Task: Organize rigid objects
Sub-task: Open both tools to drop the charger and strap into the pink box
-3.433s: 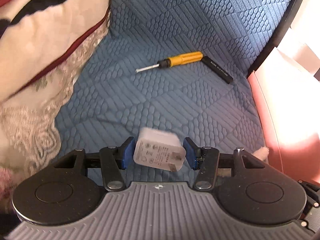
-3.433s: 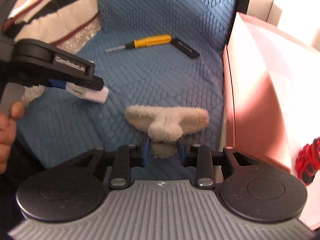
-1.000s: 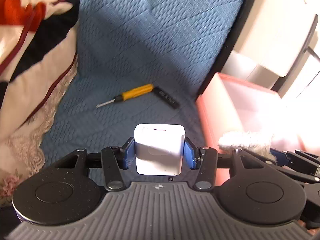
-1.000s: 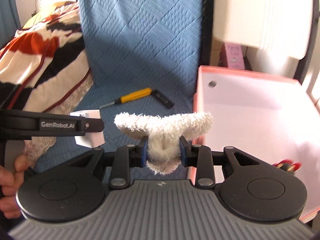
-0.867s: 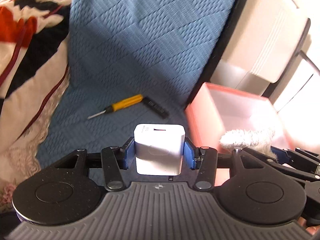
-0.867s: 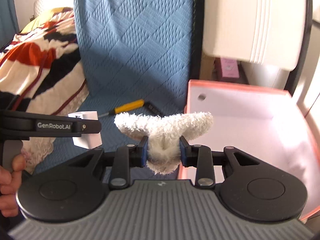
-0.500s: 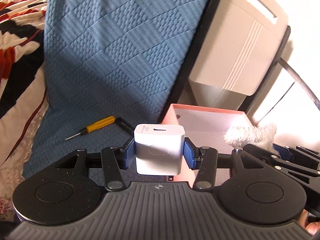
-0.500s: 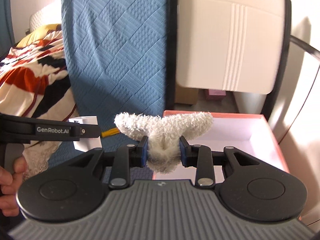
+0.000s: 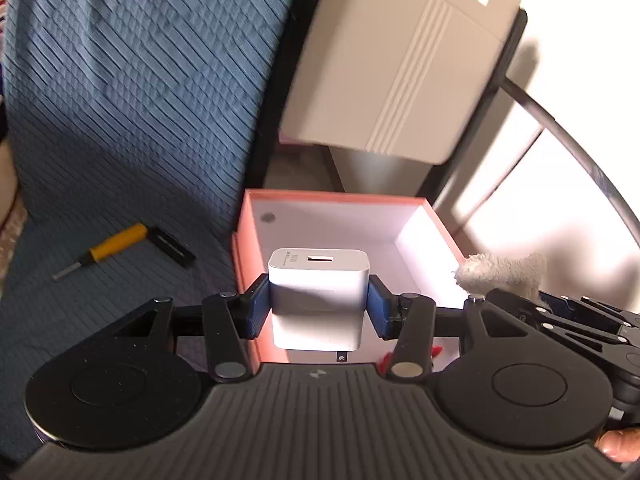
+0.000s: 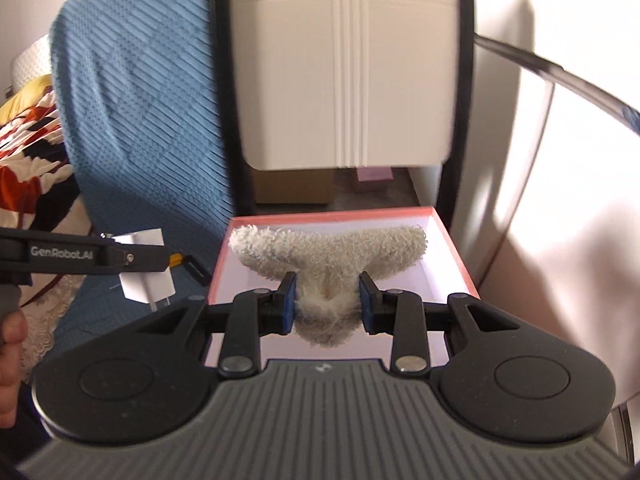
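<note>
Charger (image 9: 318, 288) clamped, left hand-held gripper (image 9: 318, 308) | fluffy toy (image 10: 326, 264) clamped, right hand-held gripper (image 10: 327, 306) | box (image 9: 340, 200) contents possibly red, mostly hidden

L wrist cam behind its tool, R wrist cam likewise, both close, facing pink box (image 9: 434, 216) (image 10: 452, 240), shared.
</note>
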Available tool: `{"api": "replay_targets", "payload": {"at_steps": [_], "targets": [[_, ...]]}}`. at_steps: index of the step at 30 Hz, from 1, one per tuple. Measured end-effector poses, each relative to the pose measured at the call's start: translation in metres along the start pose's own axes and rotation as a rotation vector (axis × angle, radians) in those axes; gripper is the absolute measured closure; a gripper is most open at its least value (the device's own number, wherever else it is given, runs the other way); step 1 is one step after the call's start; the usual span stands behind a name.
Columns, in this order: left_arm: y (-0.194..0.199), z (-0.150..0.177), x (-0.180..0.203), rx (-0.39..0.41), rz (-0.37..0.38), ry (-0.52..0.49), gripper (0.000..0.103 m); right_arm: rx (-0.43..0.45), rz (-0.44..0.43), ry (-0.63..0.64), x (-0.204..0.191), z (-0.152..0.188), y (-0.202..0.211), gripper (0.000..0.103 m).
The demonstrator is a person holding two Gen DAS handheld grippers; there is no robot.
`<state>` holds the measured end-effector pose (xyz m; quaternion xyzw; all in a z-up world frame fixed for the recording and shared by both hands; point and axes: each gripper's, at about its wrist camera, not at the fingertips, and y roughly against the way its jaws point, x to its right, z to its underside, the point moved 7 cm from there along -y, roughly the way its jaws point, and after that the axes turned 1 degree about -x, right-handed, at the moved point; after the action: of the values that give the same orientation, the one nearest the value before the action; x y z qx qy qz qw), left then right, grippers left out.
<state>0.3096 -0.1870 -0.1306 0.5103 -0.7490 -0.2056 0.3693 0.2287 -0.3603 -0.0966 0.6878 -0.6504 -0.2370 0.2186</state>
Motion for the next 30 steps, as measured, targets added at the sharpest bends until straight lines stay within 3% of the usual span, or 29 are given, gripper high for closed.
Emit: {"api": "replay_targets", "payload": {"at_steps": [18,27,30], "targets": [[-0.084,0.072,0.034,-0.202,0.005,-0.042,0.047,-0.225,0.115,-0.148,0.093,0.102,-0.049,0.068],[-0.082,0.072,0.034,-0.196,0.006,-0.058,0.045,-0.253,0.112,-0.174,0.095,0.110,-0.058,0.065],[-0.069,0.063,0.035,-0.166,0.013,-0.055,0.036,-0.229,0.121,-0.181,0.095,0.099,-0.052,0.054]]}}
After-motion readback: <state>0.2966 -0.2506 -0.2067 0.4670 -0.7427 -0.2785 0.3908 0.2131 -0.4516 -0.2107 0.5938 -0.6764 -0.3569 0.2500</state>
